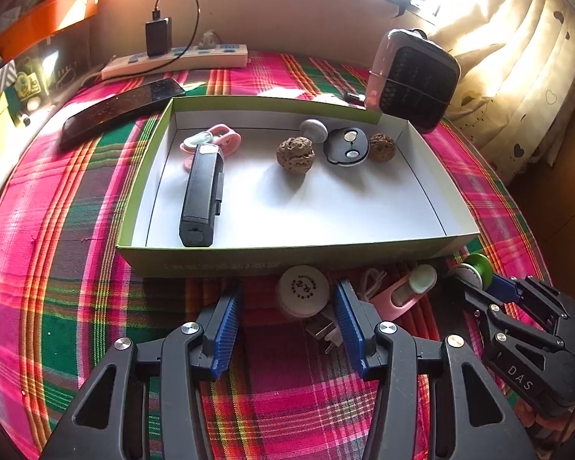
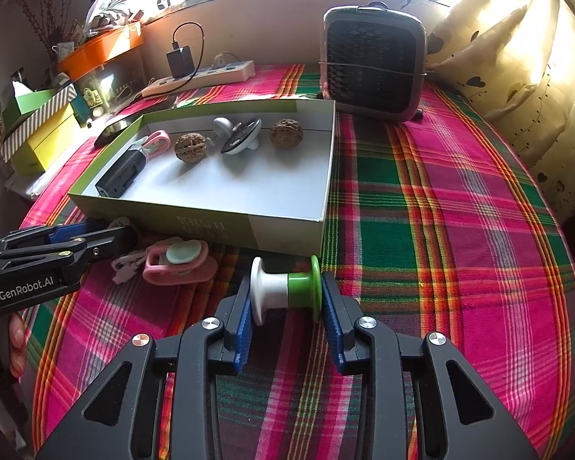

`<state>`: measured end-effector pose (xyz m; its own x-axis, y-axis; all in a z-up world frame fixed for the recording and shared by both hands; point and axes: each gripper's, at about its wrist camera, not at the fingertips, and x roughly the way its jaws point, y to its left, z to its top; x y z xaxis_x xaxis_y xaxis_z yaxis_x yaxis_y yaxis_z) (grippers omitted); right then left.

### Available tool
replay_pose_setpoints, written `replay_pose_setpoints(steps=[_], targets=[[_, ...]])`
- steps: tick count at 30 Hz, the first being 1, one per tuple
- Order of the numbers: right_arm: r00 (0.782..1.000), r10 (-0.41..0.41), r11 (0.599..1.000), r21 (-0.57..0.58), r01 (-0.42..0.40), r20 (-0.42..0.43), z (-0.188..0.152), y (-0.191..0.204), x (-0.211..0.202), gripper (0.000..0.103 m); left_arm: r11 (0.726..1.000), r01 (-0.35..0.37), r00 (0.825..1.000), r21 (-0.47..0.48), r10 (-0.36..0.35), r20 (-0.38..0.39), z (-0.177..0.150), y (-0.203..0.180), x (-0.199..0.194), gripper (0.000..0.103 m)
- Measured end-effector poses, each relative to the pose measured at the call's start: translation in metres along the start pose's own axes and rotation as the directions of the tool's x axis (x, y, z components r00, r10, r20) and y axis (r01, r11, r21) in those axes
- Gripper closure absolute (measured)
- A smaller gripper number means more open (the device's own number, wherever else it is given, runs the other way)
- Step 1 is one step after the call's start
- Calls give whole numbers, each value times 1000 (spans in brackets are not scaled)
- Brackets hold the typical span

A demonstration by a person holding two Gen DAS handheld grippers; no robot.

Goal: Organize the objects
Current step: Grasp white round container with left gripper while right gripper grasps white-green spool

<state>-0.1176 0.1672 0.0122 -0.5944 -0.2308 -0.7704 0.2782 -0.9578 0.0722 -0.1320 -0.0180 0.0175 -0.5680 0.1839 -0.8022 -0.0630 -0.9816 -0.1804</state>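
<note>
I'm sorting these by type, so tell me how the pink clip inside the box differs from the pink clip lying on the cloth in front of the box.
The pink clip in the box lies on the white floor of the box, partly hidden behind a black device. The pink clip on the cloth lies outside, in the open, with a white cord at its end. Both are pink with a pale green round pad.

power strip [image 1: 174, 62], small heater [image 2: 373, 63], heart-print curtain [image 2: 517, 76]

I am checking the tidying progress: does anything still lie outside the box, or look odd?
Yes. A white round cap, a pink clip and a small plug still lie on the cloth before the box. Nothing looks damaged.
</note>
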Motion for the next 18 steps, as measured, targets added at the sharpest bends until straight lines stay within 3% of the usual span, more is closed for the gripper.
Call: replay_pose_setpoints(steps=[4,9,18], targets=[[1000,0,1000,0,0,0,0,0,0,69,1000,-18,1000,3,18,1,-1,0,0,62],[1000,-4,1000,-3,4,0,-1,0,0,69,999,-42,999,7,42,10,-5,2,-1,76],[1000,-7,1000,-8,7,-1,-2,2,-2,69,999,-32,999,5,31,14,-12,10,-7,76]])
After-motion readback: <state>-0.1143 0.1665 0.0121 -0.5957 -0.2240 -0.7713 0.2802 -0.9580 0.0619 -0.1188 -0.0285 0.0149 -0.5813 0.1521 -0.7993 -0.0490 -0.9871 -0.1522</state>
